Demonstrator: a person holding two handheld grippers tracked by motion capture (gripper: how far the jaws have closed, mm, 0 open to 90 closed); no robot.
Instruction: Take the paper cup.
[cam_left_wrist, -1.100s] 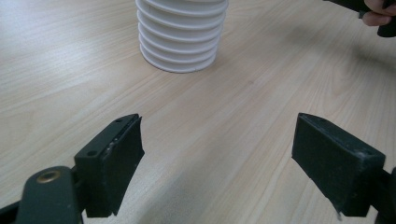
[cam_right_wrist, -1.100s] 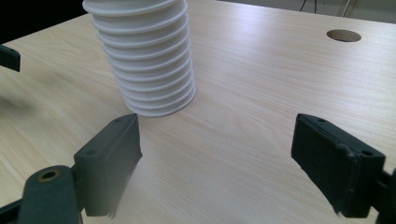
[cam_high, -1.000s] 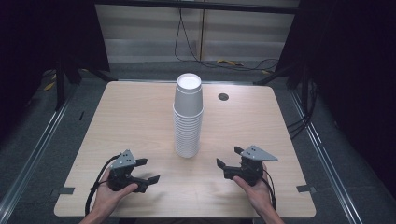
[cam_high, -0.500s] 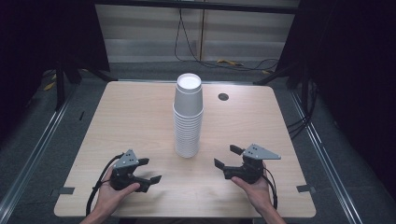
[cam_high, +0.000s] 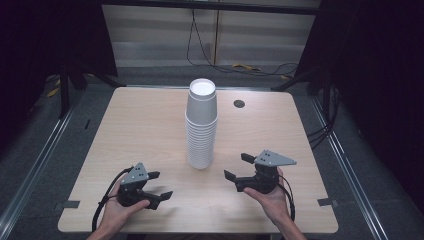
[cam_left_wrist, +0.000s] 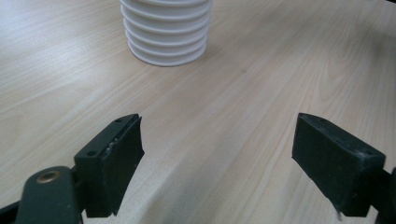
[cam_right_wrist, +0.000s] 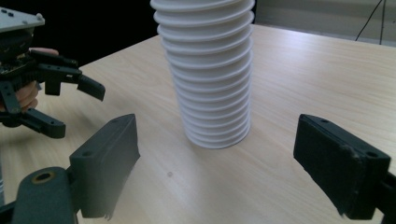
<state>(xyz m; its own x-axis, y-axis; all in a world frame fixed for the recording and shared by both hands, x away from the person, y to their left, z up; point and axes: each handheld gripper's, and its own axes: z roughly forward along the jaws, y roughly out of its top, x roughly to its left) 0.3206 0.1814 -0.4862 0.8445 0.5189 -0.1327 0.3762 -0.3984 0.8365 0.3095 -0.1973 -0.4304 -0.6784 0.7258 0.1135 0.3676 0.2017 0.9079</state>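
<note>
Cup stack (cam_high: 201, 125) upright mid-table (cam_high: 130, 125), left gripper (cam_high: 156, 186) and right gripper (cam_high: 239, 166) either side of it, both fingers spread, holding nothing.

Right tongs (cam_high: 239, 167) slightly nearer the cup stack (cam_high: 201, 125) than before

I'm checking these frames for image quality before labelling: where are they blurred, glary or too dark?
High view: table evenly lit, surroundings nearly black, cup stack sharp. Left gripper view: near jaws soft, pale glare on the wood at left, stack base slightly soft. Right gripper view: jaws blurred, stack fairly sharp, left hand-held gripper against a dark background.
</note>
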